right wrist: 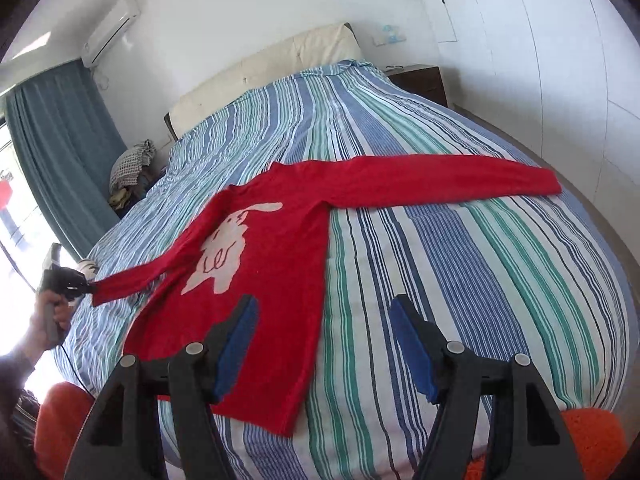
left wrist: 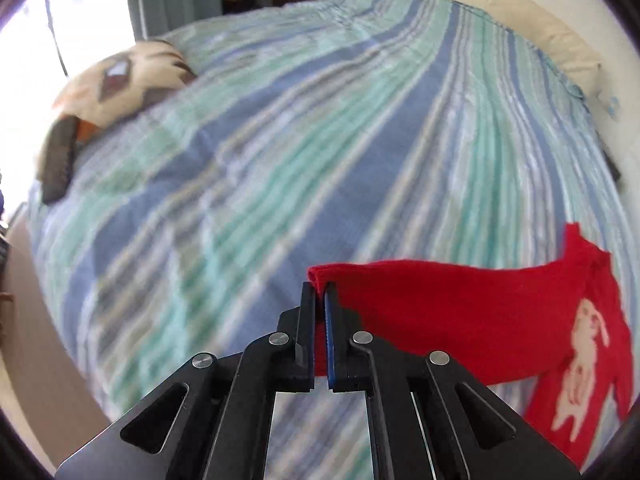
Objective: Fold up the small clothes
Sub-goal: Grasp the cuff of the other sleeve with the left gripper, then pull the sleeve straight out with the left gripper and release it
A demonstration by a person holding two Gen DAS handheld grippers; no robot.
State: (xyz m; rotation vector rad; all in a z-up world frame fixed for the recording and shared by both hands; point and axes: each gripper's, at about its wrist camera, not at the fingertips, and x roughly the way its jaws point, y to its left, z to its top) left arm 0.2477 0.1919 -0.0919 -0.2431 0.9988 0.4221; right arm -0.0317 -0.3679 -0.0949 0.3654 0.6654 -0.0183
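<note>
1. Currently, the red knitted sweater with a cream animal motif [right wrist: 256,264] lies flat on the blue-and-green striped bed [right wrist: 460,264], one sleeve stretched toward the bed's right edge.
2. Left gripper [left wrist: 319,292] fingers pinch the other sleeve's cuff, lifting it.
3. Right gripper [right wrist: 324,308] hovers above the hem, fingers spread wide.

Striped bedspread [right wrist: 460,264] covers the bed; cream headboard [right wrist: 264,76] at far end. Teal curtain [right wrist: 60,148] and air conditioner [right wrist: 112,32] far left; dark nightstand [right wrist: 420,82] far right; patterned cushion [left wrist: 120,84] left.
</note>
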